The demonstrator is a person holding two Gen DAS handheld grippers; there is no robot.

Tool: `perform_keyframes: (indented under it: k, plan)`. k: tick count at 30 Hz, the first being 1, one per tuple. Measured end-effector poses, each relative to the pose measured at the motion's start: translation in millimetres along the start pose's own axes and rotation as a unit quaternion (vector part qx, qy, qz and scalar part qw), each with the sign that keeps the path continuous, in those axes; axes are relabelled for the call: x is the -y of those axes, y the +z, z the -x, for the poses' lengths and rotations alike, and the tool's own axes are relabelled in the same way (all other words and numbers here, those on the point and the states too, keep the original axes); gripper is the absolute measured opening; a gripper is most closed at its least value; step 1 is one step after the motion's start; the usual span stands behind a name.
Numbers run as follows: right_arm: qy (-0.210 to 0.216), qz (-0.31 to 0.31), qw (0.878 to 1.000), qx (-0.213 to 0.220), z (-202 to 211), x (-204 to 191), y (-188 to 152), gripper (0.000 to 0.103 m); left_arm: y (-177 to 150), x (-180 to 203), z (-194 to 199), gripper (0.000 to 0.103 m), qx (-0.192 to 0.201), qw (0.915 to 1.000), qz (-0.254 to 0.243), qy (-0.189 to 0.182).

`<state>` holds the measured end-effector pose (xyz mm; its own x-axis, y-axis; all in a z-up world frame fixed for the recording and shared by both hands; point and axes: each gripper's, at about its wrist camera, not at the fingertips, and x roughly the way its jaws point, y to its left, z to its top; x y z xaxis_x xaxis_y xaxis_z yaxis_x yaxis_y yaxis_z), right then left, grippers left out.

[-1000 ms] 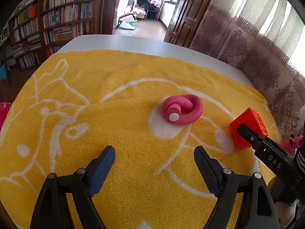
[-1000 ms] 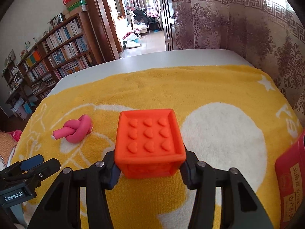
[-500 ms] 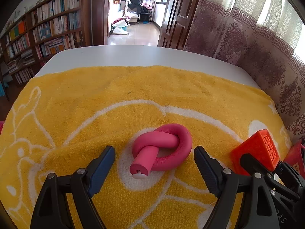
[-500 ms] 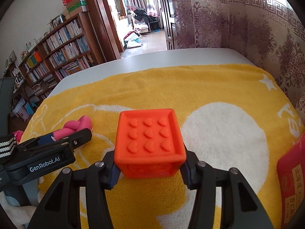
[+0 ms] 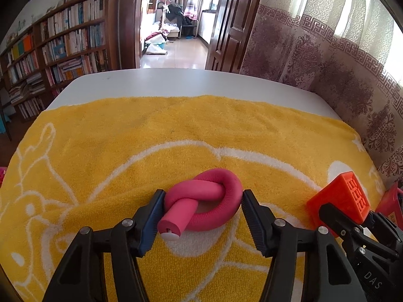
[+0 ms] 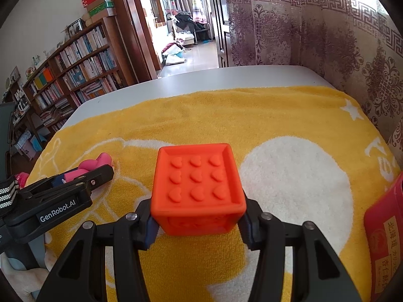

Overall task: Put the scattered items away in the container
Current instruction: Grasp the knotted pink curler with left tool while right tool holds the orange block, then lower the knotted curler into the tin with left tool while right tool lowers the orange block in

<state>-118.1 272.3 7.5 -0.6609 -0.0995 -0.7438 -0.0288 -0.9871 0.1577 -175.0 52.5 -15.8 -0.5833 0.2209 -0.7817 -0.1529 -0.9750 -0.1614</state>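
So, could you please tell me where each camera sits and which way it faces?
Left wrist: on the left gripper, looking down its fingers at the pink knot between closing jaws.
Right wrist: on the right gripper, facing the held orange cube; a striped cuff shows.
Shared: yellow towel, knot, cube, each other's gripper.

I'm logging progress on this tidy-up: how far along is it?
Nothing shows as put away yet; only an edge of the red container is visible. In hand: the right tool grips the orange cube, and the left tool, jaws just closing, sits around the pink knot on the yellow towel. Both items remain to be placed.
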Motion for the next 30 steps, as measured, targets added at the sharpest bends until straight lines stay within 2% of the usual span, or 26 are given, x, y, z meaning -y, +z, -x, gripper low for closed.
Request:
perform_keyframes:
  k: [9,18,23,30]
  plan:
    - [0.002,-0.012,0.999,0.039,20.9,3.1,5.4,0.056,-0.2,2.3,38.4,0.063,0.035,0.9993,0.014,-0.008]
    - [0.008,-0.016,0.995,0.098,85.4,7.4,10.5,0.056,-13.2,23.9,82.7,0.063,0.056,0.9978,0.002,-0.035]
    - [0.005,-0.049,0.991,0.128,133.1,45.1,-3.8,0.056,-19.5,46.8,98.0,0.063,0.061,0.9963,-0.013,-0.059]
    - [-0.061,-0.074,0.982,0.164,201.3,119.3,-44.8,0.056,-32.6,111.8,112.4,0.063,0.057,0.9907,-0.063,-0.106]
